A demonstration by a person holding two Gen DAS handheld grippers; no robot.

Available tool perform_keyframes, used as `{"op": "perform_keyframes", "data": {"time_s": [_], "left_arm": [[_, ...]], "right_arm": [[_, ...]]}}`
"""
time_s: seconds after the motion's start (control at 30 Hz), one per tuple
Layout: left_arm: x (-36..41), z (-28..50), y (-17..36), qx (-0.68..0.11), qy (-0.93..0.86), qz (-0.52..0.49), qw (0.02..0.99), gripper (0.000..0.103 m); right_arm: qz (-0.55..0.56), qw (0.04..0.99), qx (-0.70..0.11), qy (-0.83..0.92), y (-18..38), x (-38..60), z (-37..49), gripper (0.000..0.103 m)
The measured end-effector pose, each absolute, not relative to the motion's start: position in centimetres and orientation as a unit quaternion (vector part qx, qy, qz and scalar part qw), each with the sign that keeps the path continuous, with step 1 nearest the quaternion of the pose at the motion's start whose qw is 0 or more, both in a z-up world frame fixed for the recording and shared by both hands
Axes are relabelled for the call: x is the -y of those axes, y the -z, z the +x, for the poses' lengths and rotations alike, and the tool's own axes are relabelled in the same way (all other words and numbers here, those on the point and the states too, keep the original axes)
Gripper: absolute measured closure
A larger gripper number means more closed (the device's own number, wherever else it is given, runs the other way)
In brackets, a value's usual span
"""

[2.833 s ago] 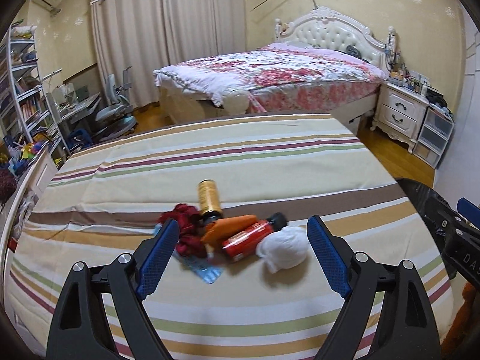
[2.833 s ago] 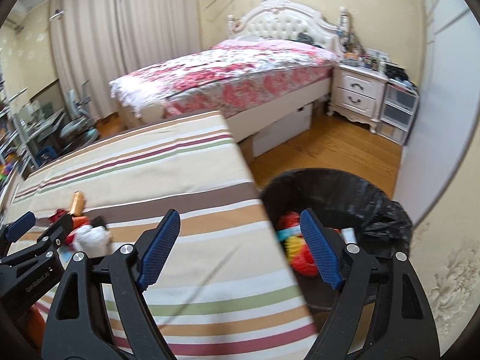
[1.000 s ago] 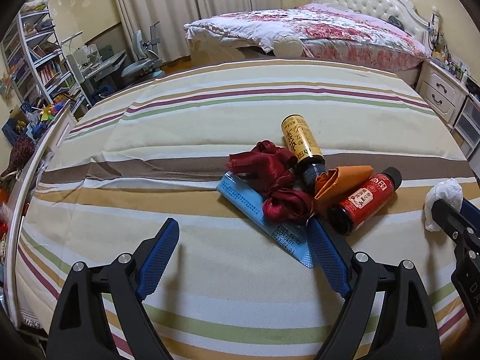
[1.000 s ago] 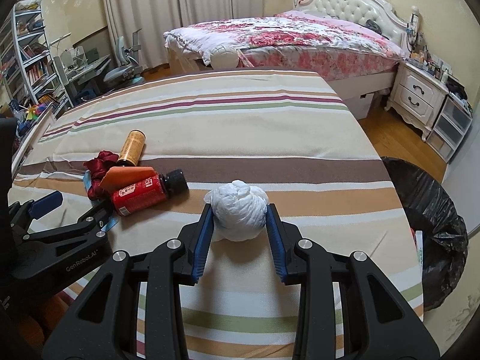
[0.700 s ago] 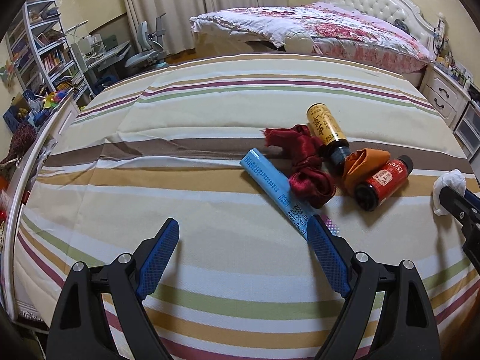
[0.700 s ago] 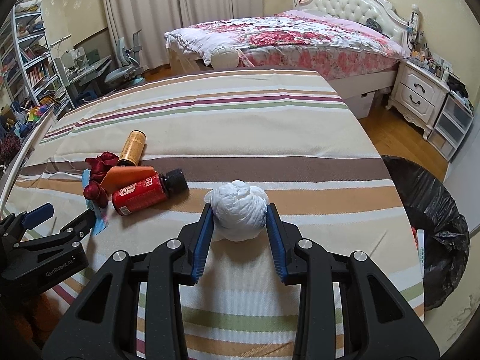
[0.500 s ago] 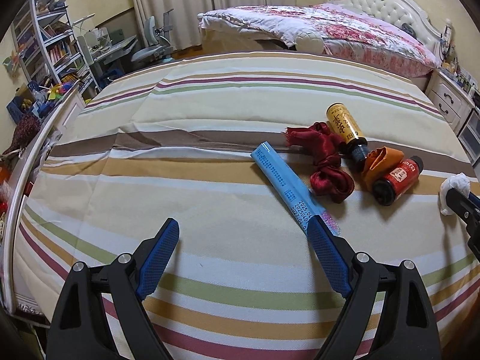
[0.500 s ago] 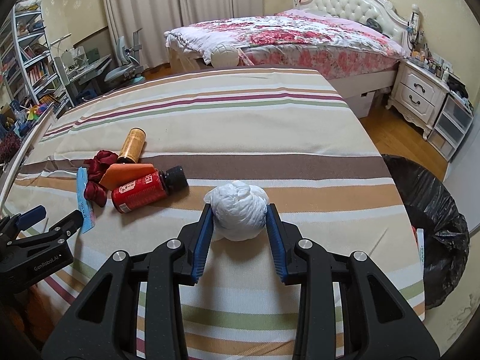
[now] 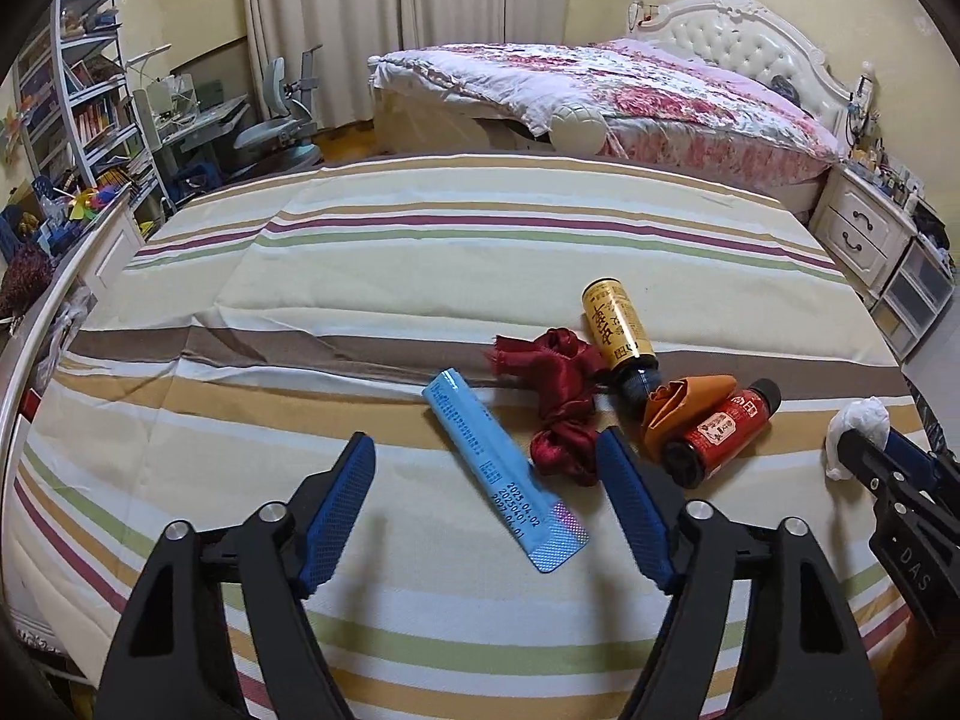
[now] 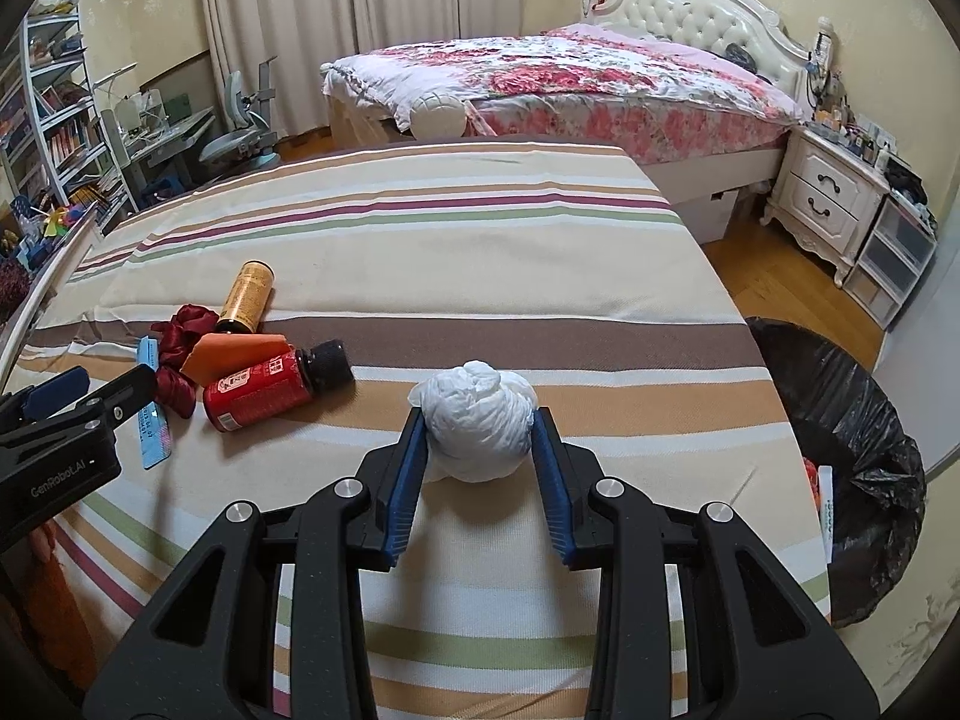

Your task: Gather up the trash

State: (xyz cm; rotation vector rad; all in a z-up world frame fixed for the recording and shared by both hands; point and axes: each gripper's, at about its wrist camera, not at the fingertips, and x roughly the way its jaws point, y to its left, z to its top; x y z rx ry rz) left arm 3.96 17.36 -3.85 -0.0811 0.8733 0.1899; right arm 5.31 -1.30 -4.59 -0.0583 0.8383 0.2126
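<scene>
Right wrist view first: our right gripper (image 10: 478,441) has its blue pads pressed against both sides of a white crumpled wad (image 10: 475,427), and we can't tell whether the wad sits on the striped cloth (image 10: 456,252) or just above it, since its underside is hidden between the jaws. Off to the right, the black-lined trash bin (image 10: 840,456) stands on the floor beside the striped surface; its near rim is cut off by the surface edge, and only a sliver of its contents shows.

Over on the left wrist view, our left gripper (image 9: 486,510) hangs wide open, gripping nothing, with the blue packet (image 9: 501,465) lying flat on the cloth between its fingers. Just beyond it, the dark red fabric scrap (image 9: 561,399) is touching the gold bottle (image 9: 618,327), whose cap end disappears behind an orange folded paper (image 9: 687,399). The red bottle (image 9: 723,432) lies against that paper. Label print on both bottles is too small for us to read.
</scene>
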Motion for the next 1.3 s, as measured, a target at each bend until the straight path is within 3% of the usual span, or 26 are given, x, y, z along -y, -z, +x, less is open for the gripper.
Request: {"op": "perform_keyframes", "data": {"time_s": [0.3, 0.9, 0.97, 1.07, 1.3], "left_arm": [[-16.8, 4.7, 4.0, -0.425, -0.058, -0.053, 0.902, 0.049], [-17.2, 5.0, 4.9, -0.438, -0.058, -0.064, 0.895, 0.050], [-17.3, 4.8, 5.0, -0.435, -0.041, -0.075, 0.897, 0.065], [-17.3, 4.6, 4.9, -0.431, -0.037, -0.074, 0.898, 0.077], [-17.3, 4.2, 4.6, -0.423, -0.035, -0.073, 0.902, 0.085]], "right_arm": [[-0.023, 0.907, -0.408, -0.104, 4.7, 1.5, 5.6, 0.069], [-0.029, 0.906, -0.409, -0.104, 5.0, 1.4, 5.7, 0.069], [-0.029, 0.906, -0.409, -0.104, 5.0, 1.4, 5.8, 0.069], [-0.030, 0.906, -0.408, -0.104, 5.1, 1.4, 5.7, 0.070], [-0.028, 0.908, -0.404, -0.105, 4.8, 1.5, 5.5, 0.071]]}}
